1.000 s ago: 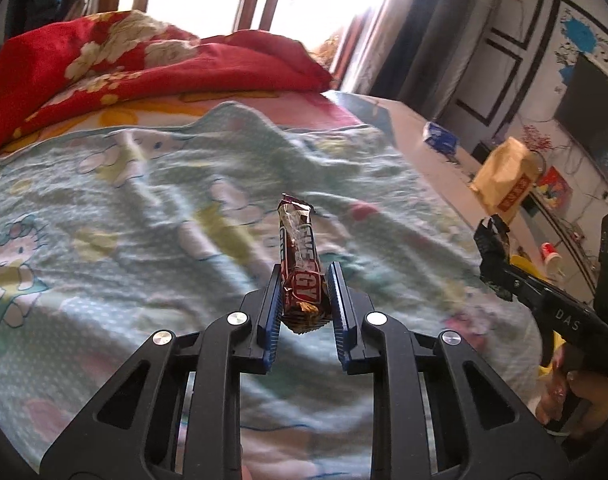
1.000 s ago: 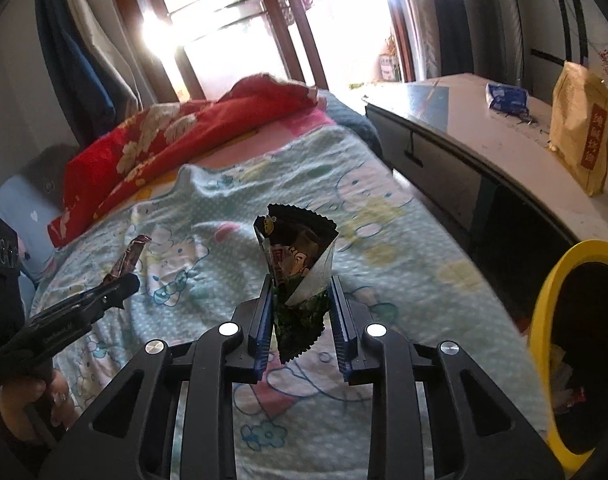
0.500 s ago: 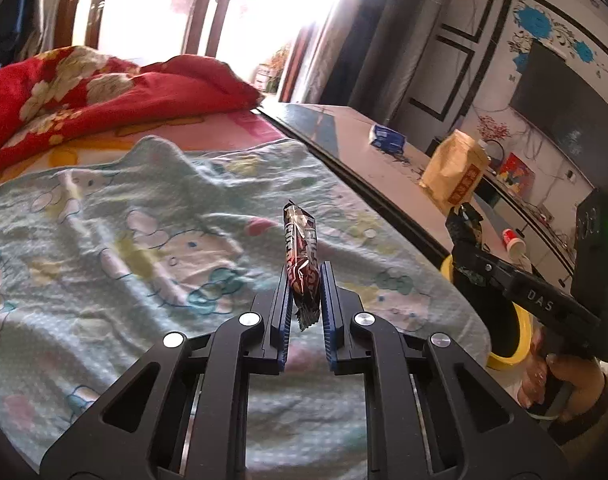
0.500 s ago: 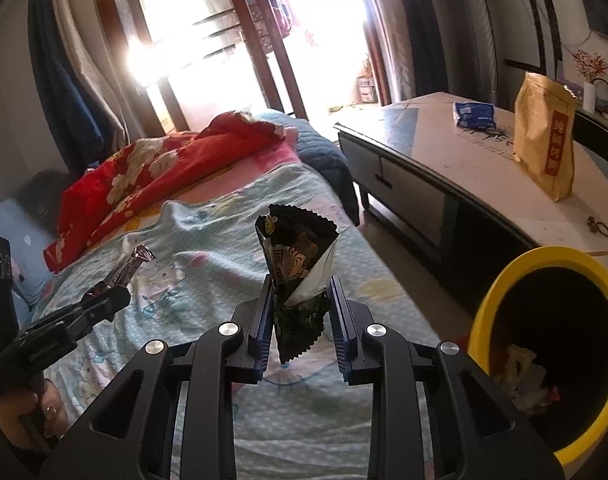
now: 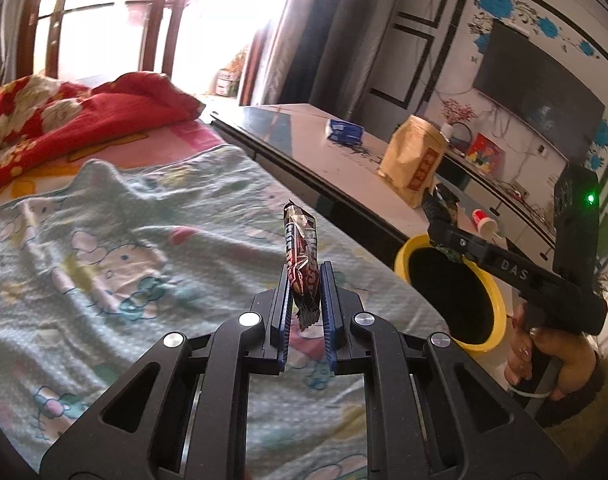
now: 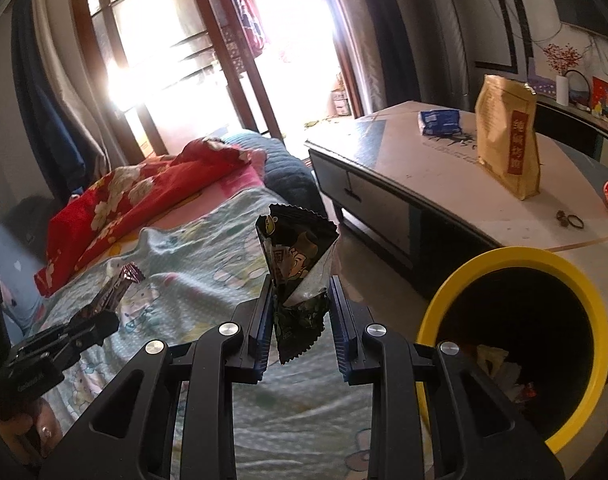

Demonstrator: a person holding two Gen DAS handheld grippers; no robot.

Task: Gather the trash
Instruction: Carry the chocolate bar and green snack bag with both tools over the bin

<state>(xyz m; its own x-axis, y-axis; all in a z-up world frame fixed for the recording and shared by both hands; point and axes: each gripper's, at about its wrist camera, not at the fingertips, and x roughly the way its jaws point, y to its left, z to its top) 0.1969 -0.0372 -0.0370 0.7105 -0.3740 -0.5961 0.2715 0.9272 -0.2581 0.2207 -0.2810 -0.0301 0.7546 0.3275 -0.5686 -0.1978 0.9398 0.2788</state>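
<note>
The yellow-rimmed bin [image 6: 516, 344] is the landmark: the right gripper [image 6: 300, 320], clamped on an upright dark snack packet [image 6: 298, 264], sits just beside its rim, nearer than the left. The left gripper [image 5: 304, 300], pinching a candy-bar wrapper [image 5: 300, 248] (long axis vertical), hangs over the blanket [image 5: 124, 248], with the bin off to its right.

The letters "DAS" stand in pale print on the side of the right gripper [image 5: 444, 216], as seen from the left wrist camera; the tan paper bag [image 6: 508, 140] on the low table, ahead and to the right of the right gripper, carries a red strip with a column of yellow Chinese characters, too small to read surely; the print on the candy bar wrapper [image 5: 300, 256] and the dark snack wrapper [image 6: 298, 264] is crumpled and unreadable.
</note>
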